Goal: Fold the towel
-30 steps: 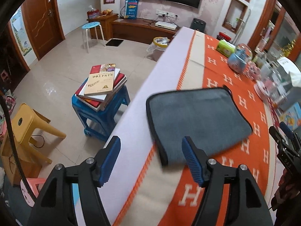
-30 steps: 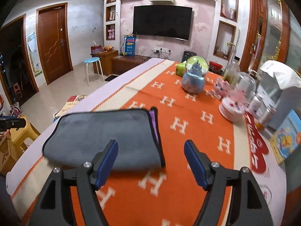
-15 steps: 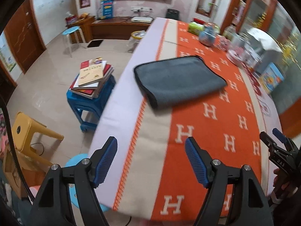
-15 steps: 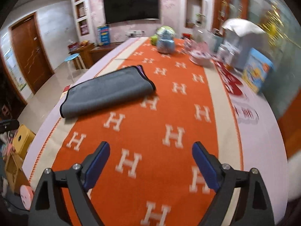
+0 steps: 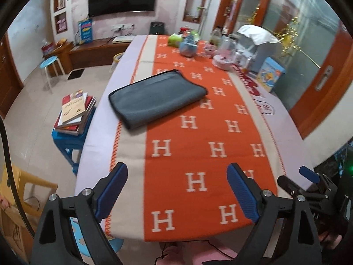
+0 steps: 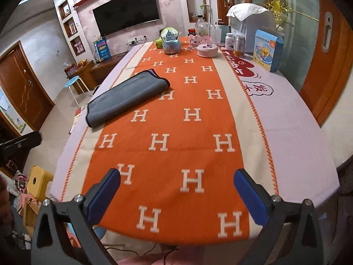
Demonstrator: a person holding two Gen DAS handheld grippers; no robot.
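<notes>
Left gripper (image 5: pixel 176 190): its two blue pads are wide apart and hold nothing. It hangs over the near end of the table, well apart from the towel.
Right gripper (image 6: pixel 176 194): wide apart too, with nothing between the pads. It is also over the near end, far from the towel.
Towel (image 5: pixel 156 97): grey with a dark edge, folded flat. It lies on the left side of the blanket, half on the orange part and half on the cream stripe.
Blanket (image 6: pixel 187 132): orange with big white "H" letters all over, under the towel.
Snow globe (image 6: pixel 171 40): at the far end, past the towel.
Yellow duck box (image 6: pixel 265 49): far right of the towel; its writing is too small to read.
Books (image 5: pixel 75 112): stacked on a blue stool on the floor, left of the towel. The cover writing is too blurred to read.
TV (image 6: pixel 126 11): on the wall behind it all.
</notes>
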